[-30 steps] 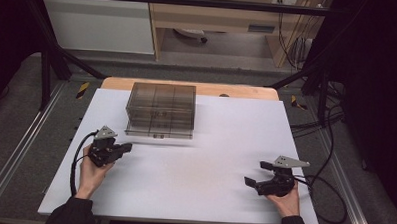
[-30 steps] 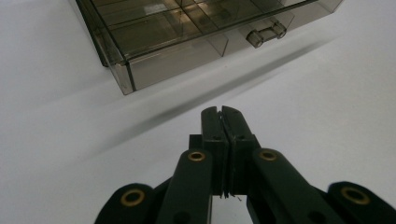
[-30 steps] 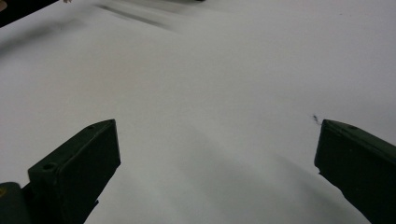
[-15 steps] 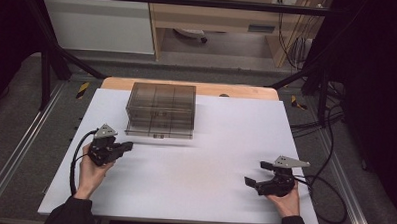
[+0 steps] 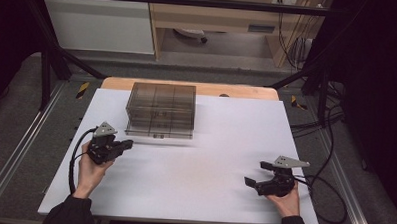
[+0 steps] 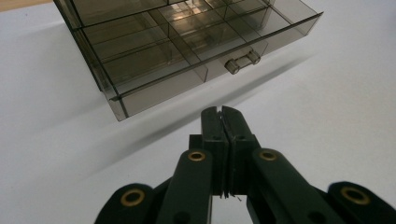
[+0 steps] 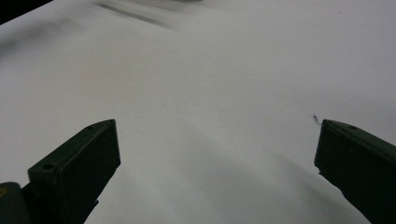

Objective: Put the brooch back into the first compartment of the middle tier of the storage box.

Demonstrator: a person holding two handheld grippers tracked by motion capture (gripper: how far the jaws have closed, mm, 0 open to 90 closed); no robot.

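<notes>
A smoky transparent organiser box [image 5: 160, 109] with several inner compartments stands at the back middle of the white table [image 5: 200, 157]. Its front edge and small latch [image 6: 242, 60] face my left gripper [image 6: 222, 112]. That gripper [image 5: 127, 144] rests on the table just left of the box's near corner, shut with nothing between its jaws. Near the table's front right, my right gripper [image 5: 257, 175] is open wide, its two jaws spread over bare table [image 7: 215, 116], nothing between them.
A wooden board edge [image 5: 197, 88] shows behind the white sheet. Black frame legs [image 5: 53, 62] stand at both back corners, and cables [image 5: 330, 161] trail off the right side. A small dark speck [image 7: 316, 118] marks the table near my right gripper.
Both hands stay almost where they were; the right gripper has shifted very slightly, and the box has not moved.
</notes>
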